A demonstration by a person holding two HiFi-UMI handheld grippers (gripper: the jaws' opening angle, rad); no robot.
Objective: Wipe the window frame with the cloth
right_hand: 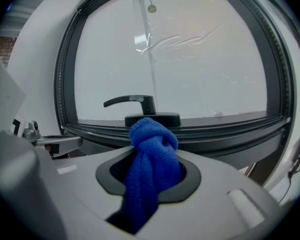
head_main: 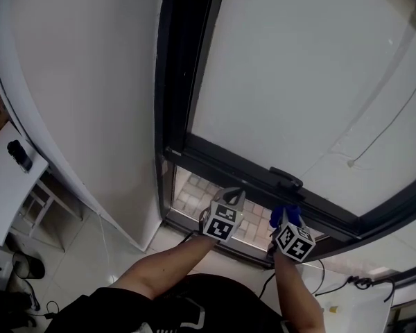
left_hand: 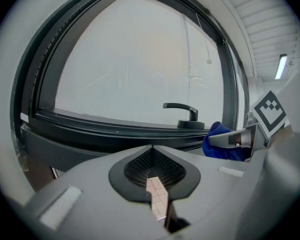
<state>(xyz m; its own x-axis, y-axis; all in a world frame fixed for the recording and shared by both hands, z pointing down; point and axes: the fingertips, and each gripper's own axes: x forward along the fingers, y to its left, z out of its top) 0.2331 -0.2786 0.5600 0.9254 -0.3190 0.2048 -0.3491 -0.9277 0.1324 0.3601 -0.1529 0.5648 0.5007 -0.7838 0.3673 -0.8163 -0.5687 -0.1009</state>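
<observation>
Blue cloth is pinched in the right gripper, lower middle of its view, just below the dark frame and handle. Left gripper is seen nearly shut, with only a slit left between the jaws.

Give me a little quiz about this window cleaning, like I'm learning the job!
1. True or false: the left tool holds the cloth.
2. What sits on the window frame just beyond the cloth? A: a black handle. B: a red cup. C: a sponge.
3. Fill in: the right tool is shut on a ___ cloth.
Key: 1 false, the left tool is shut with nothing in it. 2 A. 3 blue.
</observation>
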